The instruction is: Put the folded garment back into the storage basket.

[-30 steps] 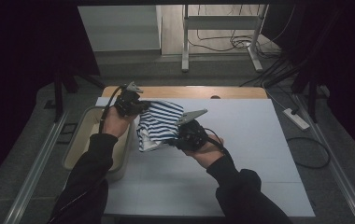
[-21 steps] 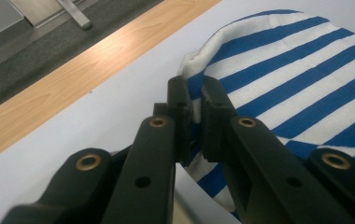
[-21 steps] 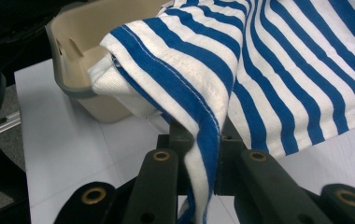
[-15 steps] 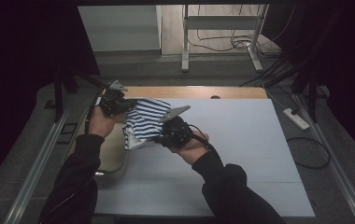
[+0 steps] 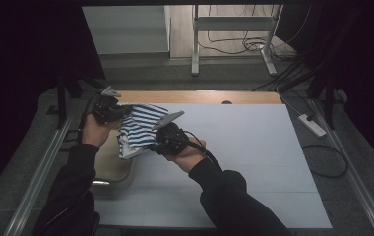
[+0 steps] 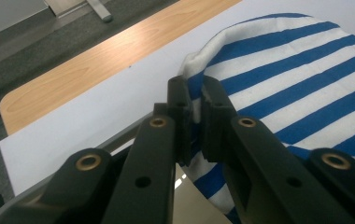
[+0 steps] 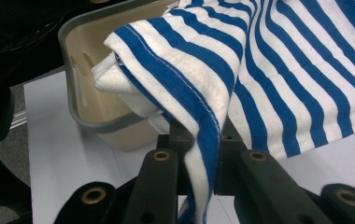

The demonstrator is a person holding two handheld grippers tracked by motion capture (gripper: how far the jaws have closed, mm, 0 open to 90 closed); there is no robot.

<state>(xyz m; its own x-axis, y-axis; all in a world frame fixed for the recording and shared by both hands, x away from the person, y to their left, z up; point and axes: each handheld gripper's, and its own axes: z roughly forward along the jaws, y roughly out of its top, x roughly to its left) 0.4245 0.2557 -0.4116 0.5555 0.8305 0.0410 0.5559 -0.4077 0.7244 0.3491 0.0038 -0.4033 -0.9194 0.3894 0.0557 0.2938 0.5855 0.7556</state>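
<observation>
A folded blue-and-white striped cloth (image 5: 138, 129) hangs in the air over the table's left edge, held at two ends. My left gripper (image 5: 117, 112) is shut on its far left corner; in the left gripper view the black jaws pinch the cloth's white hem (image 6: 193, 100). My right gripper (image 5: 151, 140) is shut on the near edge, and the cloth (image 7: 203, 140) drapes down between its jaws. A beige bin (image 5: 107, 163) with a grey rim (image 7: 75, 105) sits just below and left of the cloth.
White sheet (image 5: 244, 152) covers the table, with a wooden strip (image 5: 200, 97) along the far edge. A metal rail (image 5: 40, 172) runs down the left side. A power strip (image 5: 311, 125) and cables lie on the floor at the right.
Both hands have carried the striped cloth leftward, from over the white sheet to above the beige bin. Both grips have stayed shut on it.
</observation>
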